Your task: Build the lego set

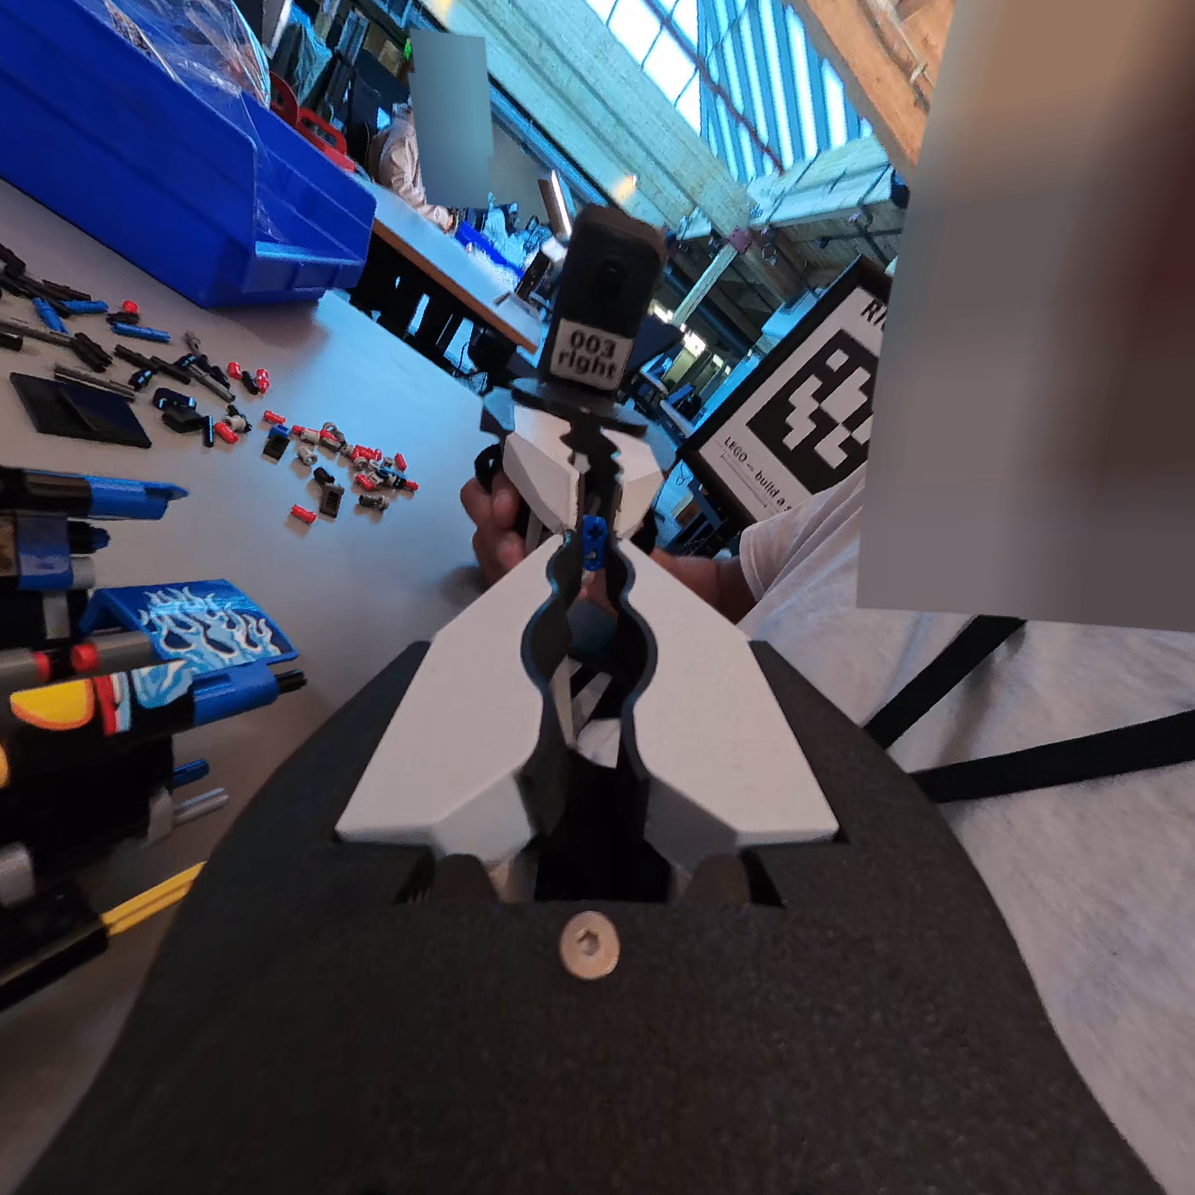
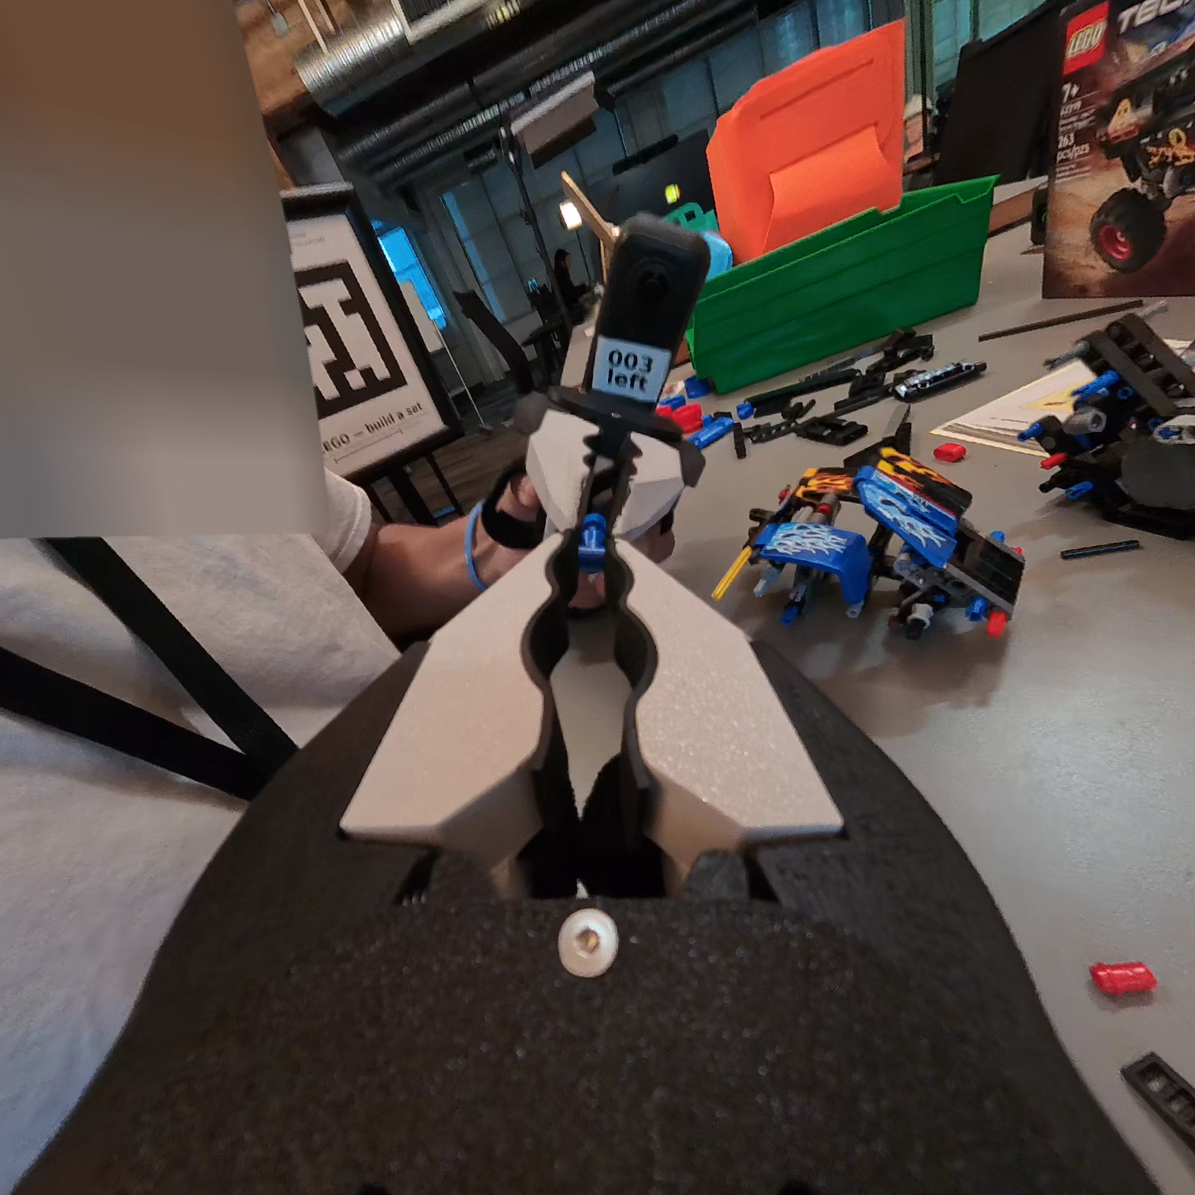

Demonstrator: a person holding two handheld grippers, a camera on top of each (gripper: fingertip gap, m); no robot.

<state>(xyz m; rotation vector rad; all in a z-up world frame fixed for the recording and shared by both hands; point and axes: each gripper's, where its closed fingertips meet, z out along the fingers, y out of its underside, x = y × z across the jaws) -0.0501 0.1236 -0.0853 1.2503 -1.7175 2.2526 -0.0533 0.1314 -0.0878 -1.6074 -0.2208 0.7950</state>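
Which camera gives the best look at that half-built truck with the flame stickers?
The right wrist view: the half-built truck sits whole and sharp on the table. The left wrist view catches only a blurred, cropped part at its left edge.

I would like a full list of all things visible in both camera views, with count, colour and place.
blue connector piece: one, blue, pinched between both gripper tips, in the air
truck body: one, blue and black with flame panels, on table
chassis: one, black, far right of table
loose pieces: many, red, blue, black, scattered on table
blue bin: one, table edge
green bin: one, holds orange object
set box: one, upright, behind chassis
left gripper: grey fingers, closed on the piece
right gripper: grey fingers, closed on the piece
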